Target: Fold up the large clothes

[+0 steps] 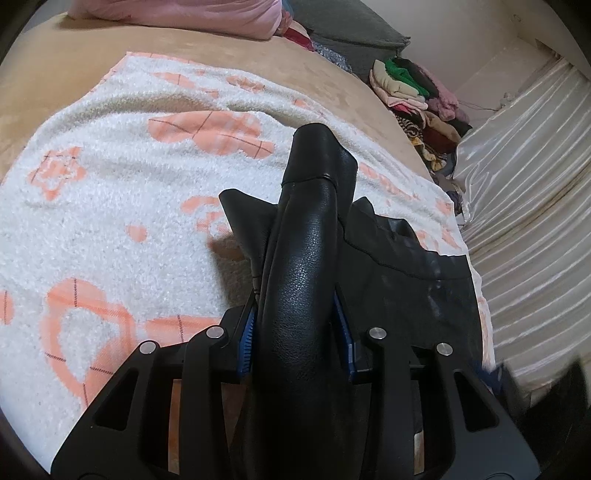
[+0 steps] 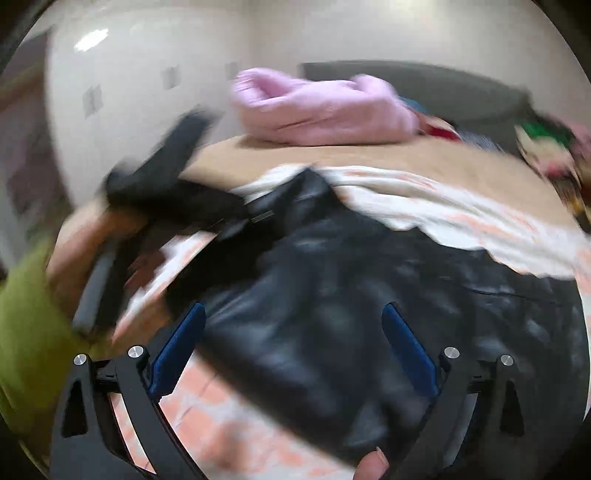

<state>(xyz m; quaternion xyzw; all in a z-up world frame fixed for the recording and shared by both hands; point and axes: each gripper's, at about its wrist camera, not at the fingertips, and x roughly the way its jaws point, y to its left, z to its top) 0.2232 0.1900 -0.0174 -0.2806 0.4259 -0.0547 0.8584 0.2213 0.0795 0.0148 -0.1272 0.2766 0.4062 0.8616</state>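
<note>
A black leather jacket (image 1: 406, 258) lies on a white blanket with orange patterns (image 1: 110, 184) spread over the bed. My left gripper (image 1: 295, 295) is shut on a rolled, sleeve-like part of the jacket, which runs up between the blue pads and stands lifted off the blanket. The right wrist view is blurred. There the jacket (image 2: 332, 295) spreads below my right gripper (image 2: 295, 306), whose blue pads stand wide apart and press on nothing. The left gripper (image 2: 177, 184) shows at the left of that view, held by a hand with a green sleeve (image 2: 29, 332).
A tan bed cover (image 1: 55, 74) lies under the blanket. A pink garment (image 1: 184, 14) and a grey pillow (image 1: 351, 33) sit at the far end. A pile of mixed clothes (image 1: 417, 92) and a striped satin sheet (image 1: 535, 184) lie to the right. A thumb (image 2: 373, 465) shows at the bottom edge.
</note>
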